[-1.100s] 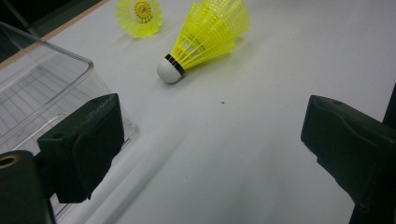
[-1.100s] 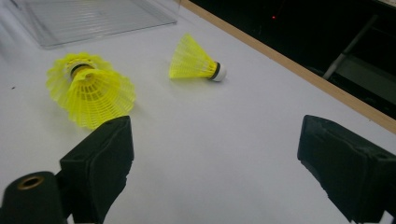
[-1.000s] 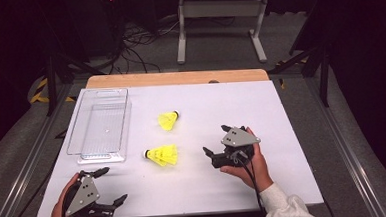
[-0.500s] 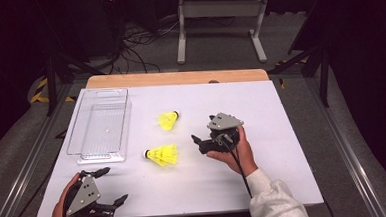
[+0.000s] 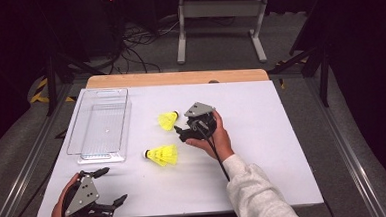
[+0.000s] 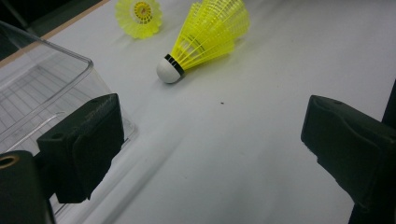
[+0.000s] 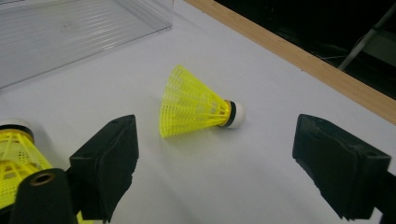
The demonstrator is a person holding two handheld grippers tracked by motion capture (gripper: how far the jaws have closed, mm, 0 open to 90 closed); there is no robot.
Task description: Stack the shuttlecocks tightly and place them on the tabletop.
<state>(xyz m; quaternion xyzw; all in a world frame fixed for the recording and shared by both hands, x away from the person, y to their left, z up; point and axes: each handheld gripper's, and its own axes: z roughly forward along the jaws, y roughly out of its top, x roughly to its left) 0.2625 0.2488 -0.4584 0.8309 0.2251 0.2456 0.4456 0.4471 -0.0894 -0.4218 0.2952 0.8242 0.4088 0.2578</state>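
Two yellow shuttlecocks lie on their sides on the white table. The far shuttlecock (image 5: 167,121) (image 7: 196,105) rests just ahead of my right gripper (image 5: 179,131) (image 7: 215,163), which is open, its jaws wide to either side with nothing held. The near shuttlecock (image 5: 162,154) (image 6: 205,35) lies closer to the front with its white cork pointing left; its skirt shows as the near shuttlecock (image 7: 18,154) beside my right gripper's left jaw. My left gripper (image 5: 113,184) (image 6: 210,140) is open and empty at the front left corner, facing the near shuttlecock and the far shuttlecock (image 6: 138,14).
A clear plastic tray (image 5: 102,126) (image 6: 42,88) (image 7: 70,28) stands empty at the left of the table, close to my left gripper's left jaw. A wooden strip (image 5: 177,78) runs along the table's far edge. Cables and a metal stand (image 5: 219,22) are on the floor beyond.
My right gripper has moved left and away from the person, up to the far shuttlecock. The left gripper and both shuttlecocks have stayed where they were.
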